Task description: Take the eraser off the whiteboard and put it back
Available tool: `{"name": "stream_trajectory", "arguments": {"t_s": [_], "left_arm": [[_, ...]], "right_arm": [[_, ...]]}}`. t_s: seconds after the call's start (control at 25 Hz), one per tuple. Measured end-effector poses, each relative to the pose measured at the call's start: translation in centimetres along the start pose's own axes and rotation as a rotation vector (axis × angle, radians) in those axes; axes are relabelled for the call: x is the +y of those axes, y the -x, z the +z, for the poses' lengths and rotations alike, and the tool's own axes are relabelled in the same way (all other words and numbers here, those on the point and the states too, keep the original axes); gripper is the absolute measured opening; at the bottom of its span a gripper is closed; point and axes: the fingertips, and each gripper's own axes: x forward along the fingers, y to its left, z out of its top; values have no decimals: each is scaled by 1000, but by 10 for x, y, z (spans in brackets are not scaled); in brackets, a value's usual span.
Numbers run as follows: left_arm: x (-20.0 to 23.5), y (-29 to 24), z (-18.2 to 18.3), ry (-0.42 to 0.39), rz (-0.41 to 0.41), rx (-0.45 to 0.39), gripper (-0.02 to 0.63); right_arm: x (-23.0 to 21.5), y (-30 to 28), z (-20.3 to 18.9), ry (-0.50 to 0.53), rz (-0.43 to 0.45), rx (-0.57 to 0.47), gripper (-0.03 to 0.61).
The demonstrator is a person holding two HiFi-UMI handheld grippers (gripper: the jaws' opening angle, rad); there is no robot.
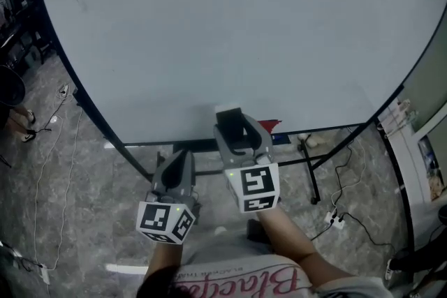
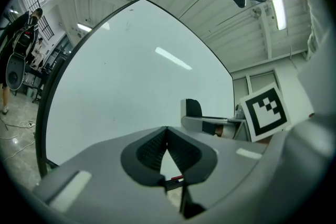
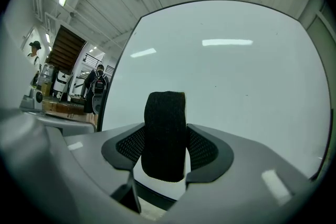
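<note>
A large white whiteboard fills the head view, and both grippers point at its lower edge. The black felt eraser stands upright between the jaws of my right gripper, which is shut on it. In the head view the eraser sits at the tip of the right gripper, close to the board. My left gripper hangs lower and to the left. Its pads meet at the tips with nothing between them. The left gripper view also shows the eraser to its right, before the whiteboard.
The board's black stand legs reach onto the marble floor, where cables and a power strip lie at the right. A red object sits by the board's lower edge. People stand far off to the left.
</note>
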Motion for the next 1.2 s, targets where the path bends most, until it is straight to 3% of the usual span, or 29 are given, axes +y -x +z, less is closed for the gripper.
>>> {"name": "stream_trajectory", "arguments": {"t_s": [0.52, 1.0, 1.2], "left_arm": [[24, -38, 8, -29, 11, 7, -2], [25, -35, 5, -11, -14, 30, -2], [21, -26, 2, 5, -34, 48, -2]], "right_arm": [[-33, -66, 1, -22, -71, 4, 241], [-25, -61, -4, 23, -72, 11, 262], [-20, -40, -15, -1, -78, 66, 262]]}}
